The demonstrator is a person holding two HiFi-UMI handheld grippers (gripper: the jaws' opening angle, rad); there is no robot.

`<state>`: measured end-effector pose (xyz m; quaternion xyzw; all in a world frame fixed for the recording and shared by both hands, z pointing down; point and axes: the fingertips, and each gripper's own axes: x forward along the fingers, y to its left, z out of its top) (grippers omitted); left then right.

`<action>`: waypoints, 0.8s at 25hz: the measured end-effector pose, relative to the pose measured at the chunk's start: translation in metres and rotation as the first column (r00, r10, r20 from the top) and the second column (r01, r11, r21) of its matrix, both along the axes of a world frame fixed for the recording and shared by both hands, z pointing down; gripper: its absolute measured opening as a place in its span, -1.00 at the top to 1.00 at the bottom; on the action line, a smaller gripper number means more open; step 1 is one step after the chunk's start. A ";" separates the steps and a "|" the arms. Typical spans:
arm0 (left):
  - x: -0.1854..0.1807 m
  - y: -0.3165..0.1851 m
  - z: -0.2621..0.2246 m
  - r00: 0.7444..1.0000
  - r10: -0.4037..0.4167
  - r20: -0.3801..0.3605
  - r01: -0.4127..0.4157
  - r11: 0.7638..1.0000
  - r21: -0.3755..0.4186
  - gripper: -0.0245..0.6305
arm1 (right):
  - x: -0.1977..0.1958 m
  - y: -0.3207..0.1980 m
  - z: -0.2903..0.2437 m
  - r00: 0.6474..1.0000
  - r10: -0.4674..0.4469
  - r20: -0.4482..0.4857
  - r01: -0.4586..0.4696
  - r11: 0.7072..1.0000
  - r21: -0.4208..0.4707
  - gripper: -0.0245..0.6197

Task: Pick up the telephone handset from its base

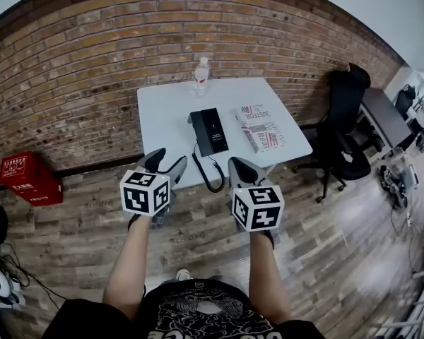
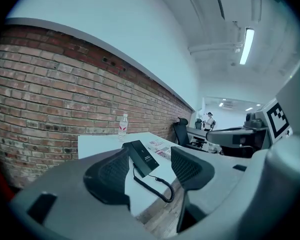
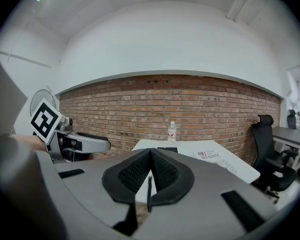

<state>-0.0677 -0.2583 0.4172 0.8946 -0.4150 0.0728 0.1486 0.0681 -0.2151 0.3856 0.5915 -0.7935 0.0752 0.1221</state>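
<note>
Approaching is the step in hand: the left tongs (image 1: 167,162) stand released and empty, and the right tongs (image 1: 243,166) are clenched on nothing, both short of the desk (image 1: 162,108). The handset (image 1: 196,133) rests on its base (image 1: 215,129). Next, the left tongs likely must reach forward and straddle it.

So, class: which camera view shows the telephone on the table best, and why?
The head view: it looks down on the whole telephone and its cord. The left gripper view shows it slanted, framed by the open fingers. The right gripper view shows only a dark sliver above shut fingers.
</note>
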 end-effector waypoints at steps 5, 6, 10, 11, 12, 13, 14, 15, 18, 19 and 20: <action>0.004 -0.014 0.004 0.998 0.047 -0.045 -0.048 0.999 -0.025 0.18 | -0.002 -0.014 0.001 1.000 0.012 0.006 -0.012 1.000 0.005 0.92; 0.005 -0.016 0.006 0.997 0.056 -0.061 -0.058 0.998 -0.034 0.18 | -0.002 -0.017 0.002 1.000 0.012 0.008 -0.012 1.000 0.004 0.92; 0.012 -0.032 0.018 0.991 0.086 -0.102 -0.094 0.993 -0.077 0.18 | -0.002 -0.027 0.006 1.000 0.016 0.008 -0.016 1.000 0.002 0.92; 0.015 -0.037 0.020 0.989 0.094 -0.114 -0.105 0.990 -0.091 0.18 | -0.002 -0.030 0.007 1.000 0.016 0.006 -0.016 1.000 -0.001 0.92; 0.018 -0.041 0.023 0.986 0.101 -0.131 -0.115 0.988 -0.106 0.18 | -0.001 -0.033 0.008 1.000 0.015 0.001 -0.015 1.000 -0.004 0.92; 0.021 -0.046 0.026 0.983 0.106 -0.153 -0.125 0.985 -0.122 0.18 | 0.001 -0.036 0.008 1.000 0.015 -0.004 -0.015 1.000 -0.007 0.92; 0.024 -0.051 0.029 0.978 0.109 -0.178 -0.135 0.981 -0.139 0.18 | 0.004 -0.039 0.009 1.000 0.016 -0.009 -0.016 1.000 -0.009 0.92; 0.027 -0.056 0.032 0.973 0.110 -0.203 -0.143 0.977 -0.158 0.18 | 0.007 -0.042 0.009 1.000 0.018 -0.012 -0.018 1.000 -0.009 0.92; 0.036 -0.070 0.044 0.956 0.112 -0.271 -0.174 0.961 -0.216 0.18 | 0.016 -0.055 0.010 1.000 0.019 -0.012 -0.020 1.000 -0.010 0.92; 0.041 -0.074 0.047 0.948 0.115 -0.297 -0.189 0.953 -0.235 0.18 | 0.018 -0.059 0.011 1.000 0.017 -0.011 -0.018 1.000 -0.012 0.92; 0.045 -0.078 0.050 0.940 0.116 -0.320 -0.202 0.946 -0.252 0.18 | 0.020 -0.065 0.012 1.000 0.014 -0.010 -0.014 1.000 -0.013 0.92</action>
